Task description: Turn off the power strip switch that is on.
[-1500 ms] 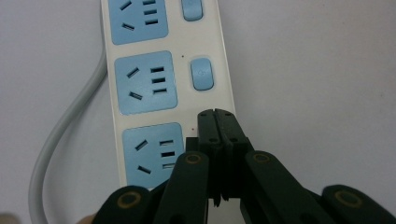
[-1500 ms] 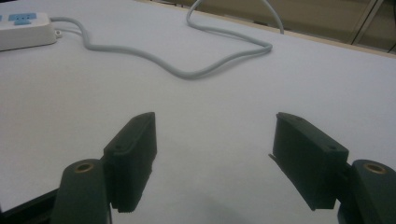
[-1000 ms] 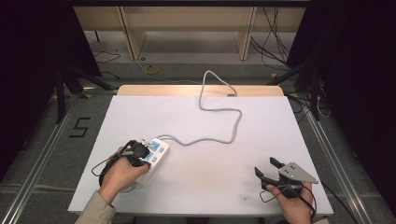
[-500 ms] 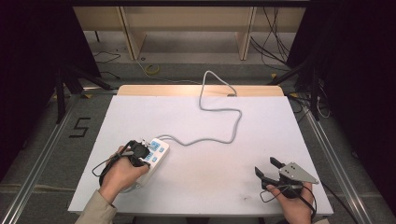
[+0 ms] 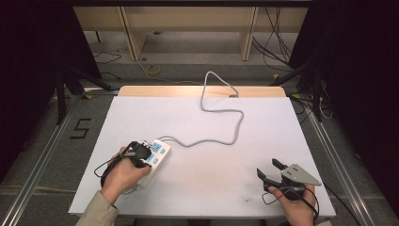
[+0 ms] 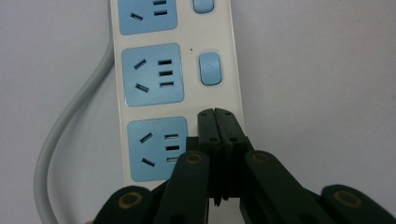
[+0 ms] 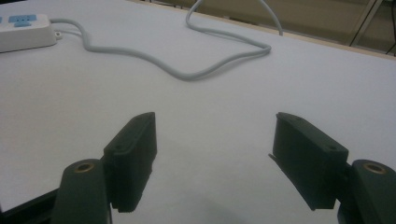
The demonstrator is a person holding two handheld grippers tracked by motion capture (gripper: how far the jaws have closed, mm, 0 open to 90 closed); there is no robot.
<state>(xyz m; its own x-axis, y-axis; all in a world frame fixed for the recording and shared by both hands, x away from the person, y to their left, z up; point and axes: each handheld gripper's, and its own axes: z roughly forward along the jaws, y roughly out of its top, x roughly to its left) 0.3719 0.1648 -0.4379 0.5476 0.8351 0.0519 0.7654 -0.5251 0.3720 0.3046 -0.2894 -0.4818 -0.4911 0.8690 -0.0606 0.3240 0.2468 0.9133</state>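
Note:
A white power strip (image 5: 157, 155) with blue sockets (image 6: 152, 74) and blue switches (image 6: 209, 68) lies on the white table (image 5: 207, 141) at the front left. My left gripper (image 6: 216, 113) is shut, its tips pressed together over the strip's right edge beside the nearest socket, just below a switch. From above, the left gripper (image 5: 141, 151) sits on the strip's near end under the person's hand. My right gripper (image 7: 215, 135) stands open above bare table at the front right, also seen from above as the right gripper (image 5: 268, 170).
The strip's grey cable (image 5: 221, 113) snakes across the table middle and over the back edge; the cable (image 7: 187, 70) lies well ahead of the right gripper. Floor cables and wooden shelving (image 5: 188, 28) sit beyond the table.

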